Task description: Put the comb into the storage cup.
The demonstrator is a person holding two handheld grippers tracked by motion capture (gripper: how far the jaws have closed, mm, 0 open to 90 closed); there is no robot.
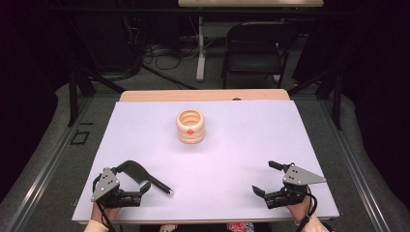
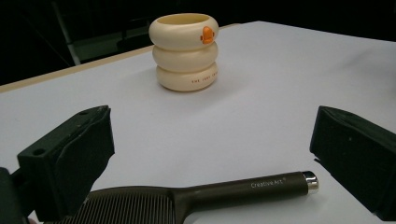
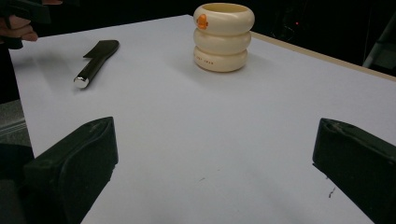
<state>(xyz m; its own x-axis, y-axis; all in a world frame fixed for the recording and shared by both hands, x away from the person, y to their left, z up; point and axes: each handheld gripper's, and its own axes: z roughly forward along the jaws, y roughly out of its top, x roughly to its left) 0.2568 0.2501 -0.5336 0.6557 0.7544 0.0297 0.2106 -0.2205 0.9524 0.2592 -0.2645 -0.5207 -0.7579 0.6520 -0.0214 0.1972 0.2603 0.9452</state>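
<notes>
The left gripper (image 1: 129, 186) stands released, its dark brush (image 2: 201, 196) lying on the tabletop (image 1: 232, 159) between the jaws, head cut off; "Creative Art" reads there alone. The right gripper (image 1: 266, 178) stands released over bare tabletop, well apart from the cream ringed holder (image 1: 190, 126).

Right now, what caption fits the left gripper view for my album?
Open left gripper poised over a dark comb, cream ringed holder standing beyond on the white table.
</notes>
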